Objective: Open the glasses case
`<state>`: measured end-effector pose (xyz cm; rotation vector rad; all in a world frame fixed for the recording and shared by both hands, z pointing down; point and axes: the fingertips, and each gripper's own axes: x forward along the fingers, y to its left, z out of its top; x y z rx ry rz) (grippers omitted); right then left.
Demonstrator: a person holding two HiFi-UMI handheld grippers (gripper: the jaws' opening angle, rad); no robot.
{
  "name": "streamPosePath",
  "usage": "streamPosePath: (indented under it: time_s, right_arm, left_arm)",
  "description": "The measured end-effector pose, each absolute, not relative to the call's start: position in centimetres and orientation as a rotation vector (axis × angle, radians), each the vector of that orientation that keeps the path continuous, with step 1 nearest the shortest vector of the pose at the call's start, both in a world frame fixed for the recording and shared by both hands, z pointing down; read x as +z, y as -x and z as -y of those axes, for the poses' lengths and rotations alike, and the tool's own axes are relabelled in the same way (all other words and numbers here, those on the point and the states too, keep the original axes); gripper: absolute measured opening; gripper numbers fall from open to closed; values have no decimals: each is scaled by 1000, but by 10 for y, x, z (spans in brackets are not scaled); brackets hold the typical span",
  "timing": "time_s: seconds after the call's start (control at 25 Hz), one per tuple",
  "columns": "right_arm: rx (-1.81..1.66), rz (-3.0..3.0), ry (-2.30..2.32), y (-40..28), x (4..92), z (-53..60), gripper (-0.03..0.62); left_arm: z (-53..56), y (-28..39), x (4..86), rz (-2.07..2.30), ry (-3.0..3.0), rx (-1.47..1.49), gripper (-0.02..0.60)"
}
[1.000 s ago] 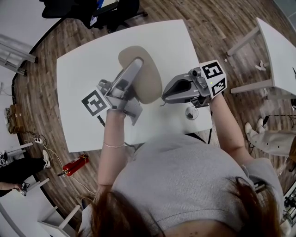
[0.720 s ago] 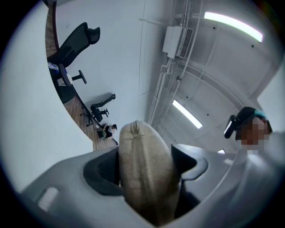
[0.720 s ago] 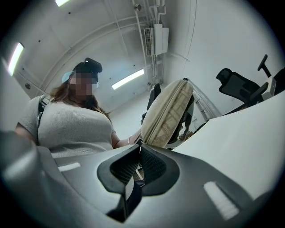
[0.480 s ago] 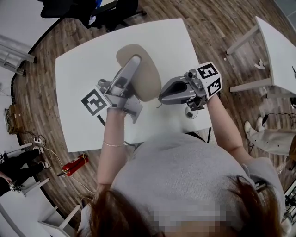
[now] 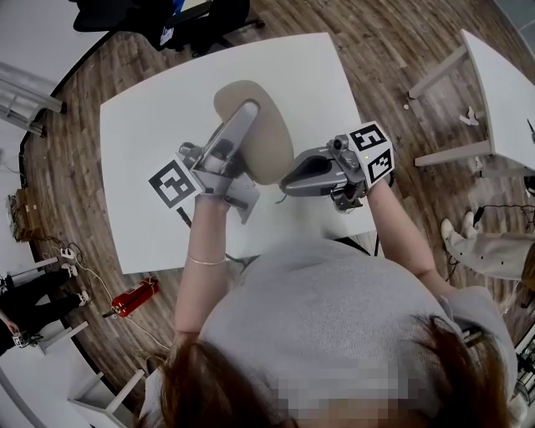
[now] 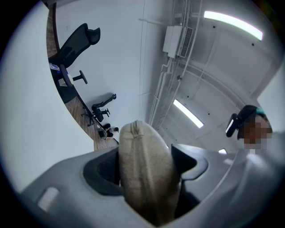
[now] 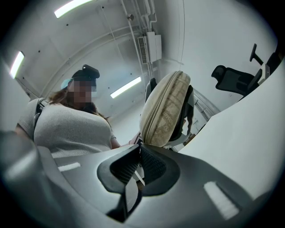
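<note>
A beige fabric glasses case [image 5: 269,138] is held up over the white table [image 5: 146,109]. My left gripper [image 5: 247,114] is shut on its body, with the jaws wide around it. In the left gripper view the case [image 6: 147,178] fills the gap between the dark pads. My right gripper [image 5: 285,185] is at the case's near end with its jaws shut. In the right gripper view the case [image 7: 164,111] stands edge-on with its zipper line showing, and a small pale zipper pull [image 7: 139,177] lies pinched between the right gripper's [image 7: 138,151] pads.
A dark office chair [image 5: 196,17] stands beyond the table's far edge. A second white table [image 5: 501,92] is at the right. A red fire extinguisher [image 5: 134,298] lies on the wooden floor at the lower left.
My right gripper has shifted left toward the case's near end and rolled a little. The left gripper and the case have hardly moved.
</note>
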<state>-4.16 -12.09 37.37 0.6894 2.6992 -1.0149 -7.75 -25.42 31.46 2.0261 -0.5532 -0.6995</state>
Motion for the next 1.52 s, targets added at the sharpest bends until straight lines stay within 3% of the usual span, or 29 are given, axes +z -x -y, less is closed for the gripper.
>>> streamPosePath:
  time_s: [0.16, 0.24, 0.28, 0.4, 0.6, 1.52]
  right_arm:
    - [-981, -2807, -625, 48, 385, 108, 31]
    - [-996, -2876, -621, 50, 391, 96, 216]
    - [-1006, -2885, -597, 49, 391, 94, 272]
    - [-1038, -2812, -377, 40, 380, 113, 317]
    - [-1213, -2720, 15, 42, 373, 158, 302]
    - [-1832, -2830, 271, 66, 504, 134, 295]
  left_arm:
    - [243, 83, 313, 523, -2037, -713, 336]
    - [239, 86, 312, 506, -2043, -723, 336]
    - [236, 85, 312, 497, -2048, -718, 336]
    - [228, 83, 320, 483, -2043, -708, 336]
    - [223, 75, 334, 496, -2052, -690, 336]
    - [216, 80, 475, 1073, -2028, -95, 368]
